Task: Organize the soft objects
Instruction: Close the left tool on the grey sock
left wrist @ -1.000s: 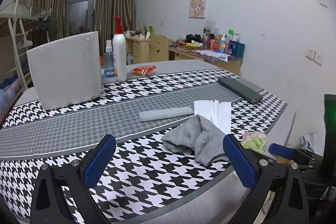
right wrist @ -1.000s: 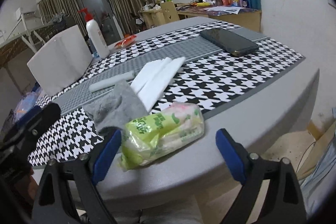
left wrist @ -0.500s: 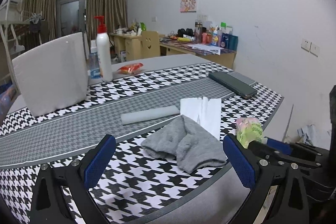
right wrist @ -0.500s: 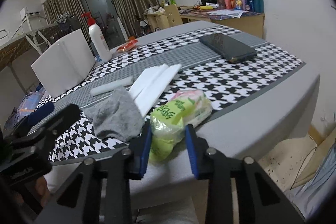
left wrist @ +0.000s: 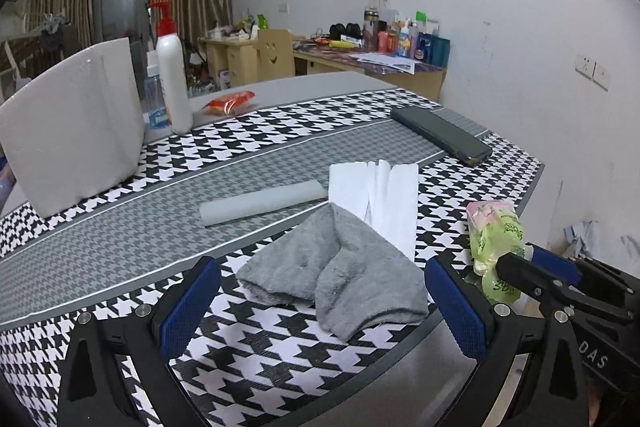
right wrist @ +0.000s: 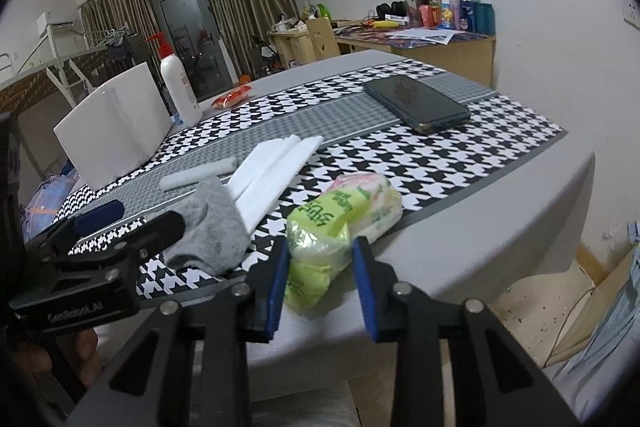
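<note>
My right gripper (right wrist: 320, 255) is shut on the near end of a green and pink tissue pack (right wrist: 344, 215) at the table's front right edge. In the left wrist view the same pack (left wrist: 496, 231) stands out from the right gripper (left wrist: 536, 275). A crumpled grey cloth (left wrist: 340, 275) lies on the houndstooth runner, just ahead of my left gripper (left wrist: 320, 283). That gripper is open and its blue pads stand wide on either side of the cloth without touching it. Folded white paper towels (left wrist: 380, 187) and a grey rolled cloth (left wrist: 260, 203) lie just behind the grey cloth.
A white box (left wrist: 76, 123) stands at the back left beside a white pump bottle (left wrist: 172, 83) and a small clear bottle. A red snack packet (left wrist: 228, 101) lies behind them. A dark phone (left wrist: 440, 135) rests at the right of the runner. The table edge (right wrist: 520, 195) curves close by.
My right gripper went from wide open around the tissue pack to shut on it. My left gripper moved closer to the grey cloth, which now sits between its open fingers.
</note>
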The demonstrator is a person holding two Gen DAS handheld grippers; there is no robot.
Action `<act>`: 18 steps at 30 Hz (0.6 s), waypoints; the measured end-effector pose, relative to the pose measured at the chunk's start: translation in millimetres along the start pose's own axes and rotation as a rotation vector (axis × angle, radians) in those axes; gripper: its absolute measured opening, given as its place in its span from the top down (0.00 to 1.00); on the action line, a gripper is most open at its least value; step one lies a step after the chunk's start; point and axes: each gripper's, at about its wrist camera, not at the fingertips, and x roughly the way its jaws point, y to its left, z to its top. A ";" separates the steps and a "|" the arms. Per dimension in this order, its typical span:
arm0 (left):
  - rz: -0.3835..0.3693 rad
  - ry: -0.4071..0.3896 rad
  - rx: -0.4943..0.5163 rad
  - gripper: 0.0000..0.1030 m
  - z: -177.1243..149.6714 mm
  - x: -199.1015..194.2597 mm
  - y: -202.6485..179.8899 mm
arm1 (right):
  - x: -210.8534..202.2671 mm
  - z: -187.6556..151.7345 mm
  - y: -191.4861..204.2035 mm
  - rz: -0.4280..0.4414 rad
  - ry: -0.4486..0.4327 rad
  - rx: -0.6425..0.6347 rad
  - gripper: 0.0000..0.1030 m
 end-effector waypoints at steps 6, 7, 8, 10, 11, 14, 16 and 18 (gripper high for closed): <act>-0.009 0.024 0.046 0.03 1.6 6.9 -9.5 | 0.3 0.2 -3.0 -0.003 0.009 0.002 0.64; -0.006 0.031 0.053 0.07 1.7 8.8 -10.6 | 0.2 0.0 -3.7 -0.003 0.009 0.005 0.64; -0.007 0.038 0.060 0.12 1.7 10.9 -11.7 | -0.1 0.0 -4.3 -0.005 0.009 0.006 0.64; -0.014 0.061 0.070 0.17 1.1 15.9 -13.4 | -1.5 -0.2 -5.3 -0.005 0.006 0.005 0.64; -0.014 0.067 0.073 0.19 1.1 18.1 -14.0 | -1.8 -0.3 -5.8 -0.005 0.007 0.007 0.64; 0.008 0.077 0.081 0.27 0.8 22.1 -14.9 | -0.9 -0.6 -7.0 -0.004 0.012 0.011 0.64; 0.015 0.087 0.078 0.34 0.9 24.2 -13.7 | -0.4 -1.2 -7.2 -0.003 0.014 0.012 0.64; 0.013 0.097 0.080 0.40 -0.5 25.6 -13.0 | -0.7 -1.4 -8.1 -0.001 0.015 0.014 0.64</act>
